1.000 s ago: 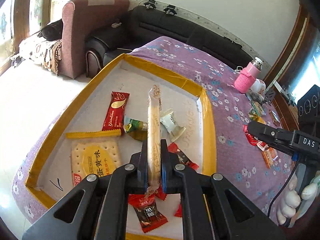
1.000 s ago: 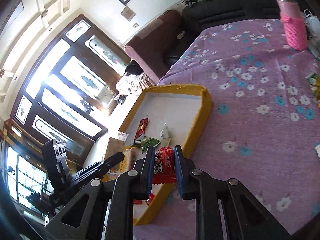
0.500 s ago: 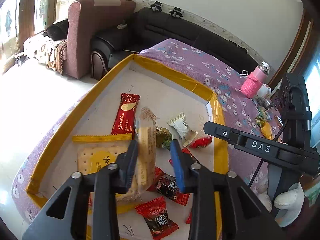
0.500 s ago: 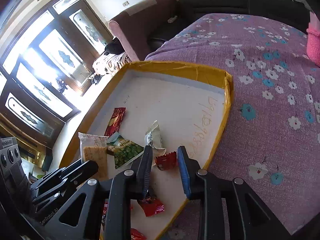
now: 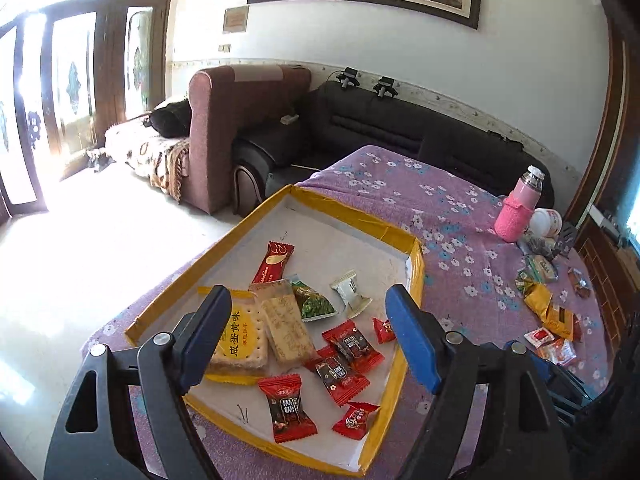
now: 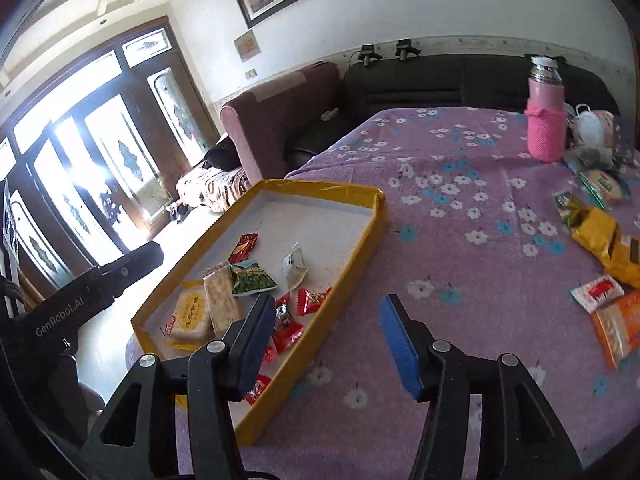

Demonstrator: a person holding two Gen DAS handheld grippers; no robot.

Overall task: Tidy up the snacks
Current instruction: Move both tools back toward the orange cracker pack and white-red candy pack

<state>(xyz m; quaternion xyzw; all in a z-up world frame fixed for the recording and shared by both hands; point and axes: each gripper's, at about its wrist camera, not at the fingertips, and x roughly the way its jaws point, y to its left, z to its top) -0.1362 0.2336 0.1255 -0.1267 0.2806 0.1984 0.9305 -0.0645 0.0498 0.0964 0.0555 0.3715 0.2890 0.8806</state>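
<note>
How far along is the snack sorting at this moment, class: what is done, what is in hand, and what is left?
Done: about a dozen snacks lie in the yellow-rimmed tray, among them the long cracker pack. In hand: nothing; the left gripper and right gripper have just been opening, with nothing between their jaws. Left: loose snacks on the purple cloth, such as the yellow packets and the orange packet.

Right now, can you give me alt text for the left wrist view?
The open, empty left hand-held gripper hangs over a yellow-rimmed tray of wrapped snacks: red candies, crackers, a green packet. More snacks and a pink bottle sit on the purple cloth.
</note>
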